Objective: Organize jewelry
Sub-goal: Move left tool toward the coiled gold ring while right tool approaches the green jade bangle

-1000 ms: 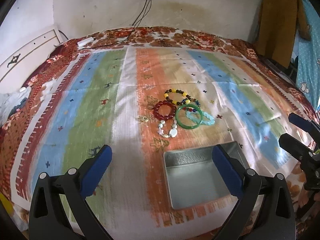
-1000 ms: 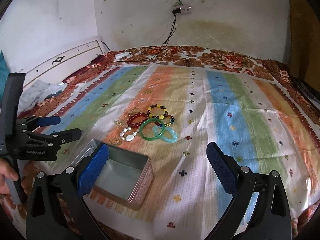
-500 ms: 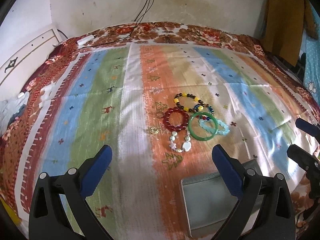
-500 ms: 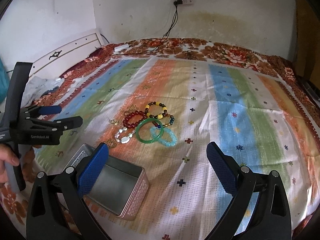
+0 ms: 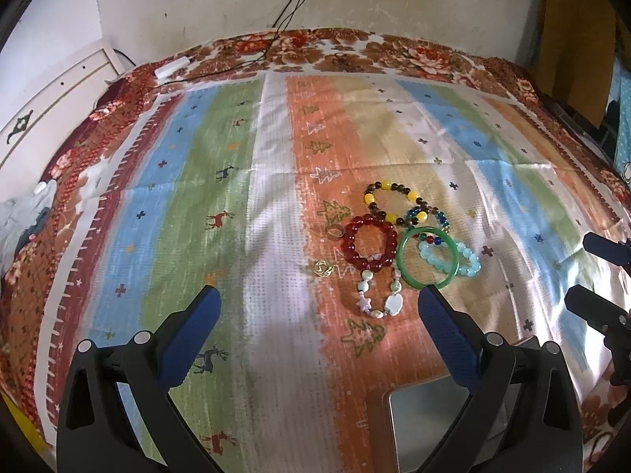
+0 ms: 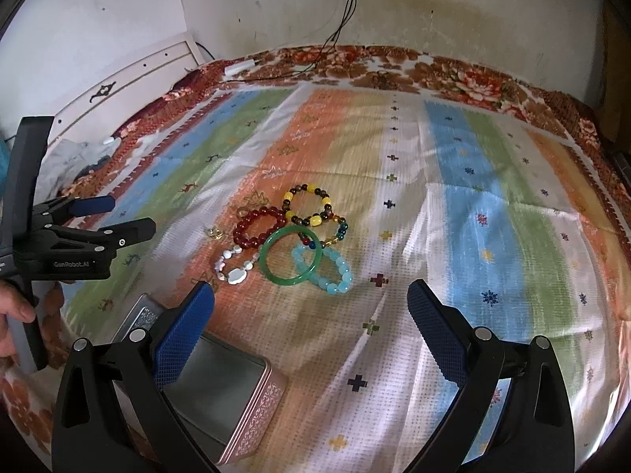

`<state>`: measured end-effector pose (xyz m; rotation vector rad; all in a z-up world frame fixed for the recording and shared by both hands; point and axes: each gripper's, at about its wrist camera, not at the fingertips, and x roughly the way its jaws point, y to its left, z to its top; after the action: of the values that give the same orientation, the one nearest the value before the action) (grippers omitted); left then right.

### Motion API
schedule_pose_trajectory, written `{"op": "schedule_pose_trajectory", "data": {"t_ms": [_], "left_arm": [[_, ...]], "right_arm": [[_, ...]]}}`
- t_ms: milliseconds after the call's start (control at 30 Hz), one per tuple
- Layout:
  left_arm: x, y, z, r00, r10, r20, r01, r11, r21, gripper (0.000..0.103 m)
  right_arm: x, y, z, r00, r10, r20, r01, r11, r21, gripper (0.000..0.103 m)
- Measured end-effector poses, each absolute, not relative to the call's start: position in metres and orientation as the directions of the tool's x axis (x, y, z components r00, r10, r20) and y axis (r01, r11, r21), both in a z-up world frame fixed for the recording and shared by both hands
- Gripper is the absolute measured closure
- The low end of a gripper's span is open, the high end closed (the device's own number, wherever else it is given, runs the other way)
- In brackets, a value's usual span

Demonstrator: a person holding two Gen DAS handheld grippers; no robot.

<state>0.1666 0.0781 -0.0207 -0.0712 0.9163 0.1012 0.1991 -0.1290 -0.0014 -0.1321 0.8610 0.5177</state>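
Note:
A cluster of jewelry lies on the striped bedcloth: a red bead bracelet (image 5: 369, 242), a green bangle (image 5: 428, 257), a light blue bead bracelet (image 5: 469, 262), a yellow and dark bead bracelet (image 5: 390, 202), a white stone bracelet (image 5: 380, 293), a gold ring (image 5: 322, 267) and a band ring (image 5: 334, 232). The same cluster shows in the right wrist view, with the green bangle (image 6: 291, 261) in front. An open empty metal tin (image 6: 221, 390) sits near the front edge. My left gripper (image 5: 319, 329) is open just short of the jewelry. My right gripper (image 6: 311, 327) is open and empty above the cloth.
The striped cloth (image 5: 189, 205) covers a floral bedspread (image 5: 394, 51). A white headboard (image 6: 130, 75) stands at the left. A cable and white charger (image 5: 171, 66) lie at the far edge below a wall socket. Clothes hang at the right (image 5: 575, 27).
Both grippers have moved forward toward the jewelry, which now looks nearer and larger. The tin has slid down toward the bottom of both views. Both stay open.

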Motion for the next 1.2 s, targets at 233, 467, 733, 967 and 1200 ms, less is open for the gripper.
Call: {"op": "schedule_pose_trajectory", "data": {"t_ms": [233,467,733,967,1200], "left_arm": [[0.185,0.086,-0.033,0.555,0.040,-0.831,-0.143,0.989,-0.048,0.006],[0.202,0.097,-0.045,0.506,0.028,-0.862,-0.177,0.982,-0.072,0.006],[0.223,0.105,-0.064,0.446,-0.025,-0.895,-0.189,0.974,-0.122,0.021],[0.238,0.103,-0.076,0.410,-0.042,-0.911,-0.159,0.980,-0.117,0.037],[0.252,0.094,-0.089,0.371,-0.048,-0.927,-0.116,0.988,-0.098,0.044]], "right_arm": [[0.218,-0.125,-0.011,0.479,0.388,-0.788,-0.474,0.869,0.140,0.004],[0.239,-0.121,-0.025,0.402,0.406,-0.821,-0.447,0.869,0.211,0.004],[0.258,-0.113,-0.037,0.343,0.416,-0.842,-0.423,0.869,0.257,0.004],[0.271,-0.103,-0.046,0.305,0.423,-0.853,-0.424,0.862,0.276,0.004],[0.282,-0.094,-0.055,0.300,0.397,-0.867,-0.407,0.876,0.260,0.005]]}}
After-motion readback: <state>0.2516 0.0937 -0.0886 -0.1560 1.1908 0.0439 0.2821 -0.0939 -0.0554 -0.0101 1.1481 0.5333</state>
